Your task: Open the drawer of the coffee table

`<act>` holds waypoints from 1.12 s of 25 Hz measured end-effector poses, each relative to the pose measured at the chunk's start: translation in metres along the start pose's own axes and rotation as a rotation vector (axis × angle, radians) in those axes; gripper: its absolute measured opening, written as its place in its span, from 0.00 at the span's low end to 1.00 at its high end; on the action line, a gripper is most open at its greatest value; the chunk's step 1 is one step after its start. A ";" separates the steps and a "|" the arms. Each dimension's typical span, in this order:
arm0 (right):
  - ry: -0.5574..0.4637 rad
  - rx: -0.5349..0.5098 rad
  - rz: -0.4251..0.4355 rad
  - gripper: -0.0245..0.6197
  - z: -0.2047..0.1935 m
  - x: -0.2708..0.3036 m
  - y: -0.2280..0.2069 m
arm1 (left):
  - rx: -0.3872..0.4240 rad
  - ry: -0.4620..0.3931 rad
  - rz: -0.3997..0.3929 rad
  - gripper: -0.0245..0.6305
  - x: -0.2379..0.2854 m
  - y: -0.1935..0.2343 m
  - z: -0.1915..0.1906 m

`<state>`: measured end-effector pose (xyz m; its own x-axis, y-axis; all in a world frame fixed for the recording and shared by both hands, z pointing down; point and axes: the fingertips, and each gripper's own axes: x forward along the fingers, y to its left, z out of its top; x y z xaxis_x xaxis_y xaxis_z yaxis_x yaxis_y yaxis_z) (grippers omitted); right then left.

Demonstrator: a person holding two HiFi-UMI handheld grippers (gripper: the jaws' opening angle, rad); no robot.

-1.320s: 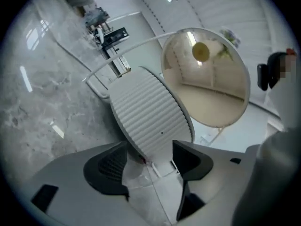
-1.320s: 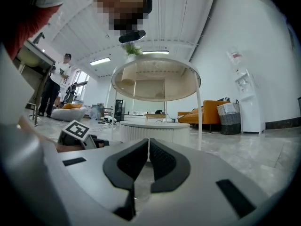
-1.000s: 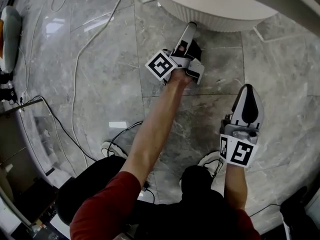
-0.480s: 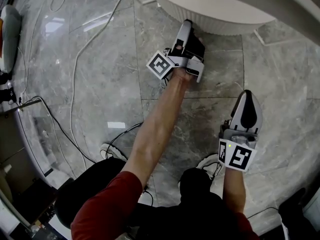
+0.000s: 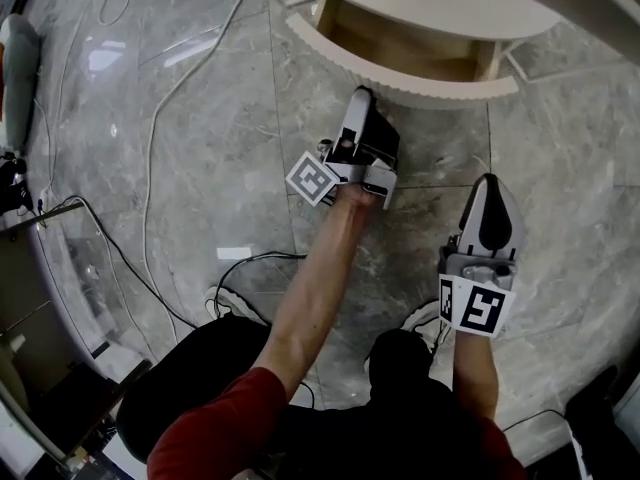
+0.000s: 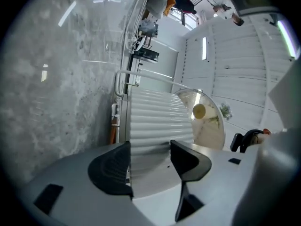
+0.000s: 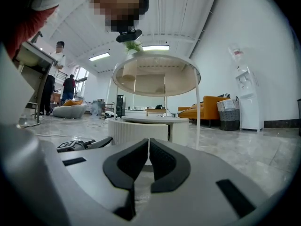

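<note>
The low white coffee table (image 5: 440,3) has a ribbed drawer front (image 5: 400,86), pulled out so its wooden inside (image 5: 400,46) shows. My left gripper (image 5: 360,96) meets that front from the near side. In the left gripper view the ribbed front (image 6: 157,121) fills the gap between the pads of the left gripper (image 6: 149,157); its jaws have just been closing on it. My right gripper (image 5: 490,183) hangs low over the floor to the right, shut with nothing in it. From the right gripper view, the right gripper (image 7: 149,147) points at the table (image 7: 150,128).
White and black cables (image 5: 160,108) trail over the grey marble floor at the left. The person's shoes (image 5: 225,303) stand near the bottom. A taller round table (image 7: 157,72) rises behind the coffee table. An orange sofa (image 7: 202,111) and a water dispenser (image 7: 244,98) stand far right.
The drawer has slid out toward me, and its wooden inside now shows. My left gripper has come back toward me with the drawer front. The right gripper has hardly moved.
</note>
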<state>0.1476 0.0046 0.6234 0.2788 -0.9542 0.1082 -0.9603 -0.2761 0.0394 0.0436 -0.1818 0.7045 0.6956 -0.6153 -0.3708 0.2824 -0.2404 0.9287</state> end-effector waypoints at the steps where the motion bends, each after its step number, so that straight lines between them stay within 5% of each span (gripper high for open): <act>1: -0.001 -0.001 0.000 0.08 0.000 0.000 0.000 | 0.004 -0.005 0.004 0.45 -0.006 -0.003 -0.001; 17: -0.013 -0.003 0.009 0.08 0.006 -0.013 0.013 | 0.009 0.007 0.022 0.45 -0.096 -0.035 -0.012; 28: -0.004 0.002 -0.009 0.08 0.002 -0.021 0.007 | 0.045 0.052 0.047 0.45 -0.110 -0.039 -0.016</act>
<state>0.1349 0.0220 0.6194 0.2870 -0.9523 0.1036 -0.9579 -0.2845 0.0386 -0.0333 -0.0931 0.7084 0.7414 -0.5869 -0.3254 0.2193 -0.2463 0.9440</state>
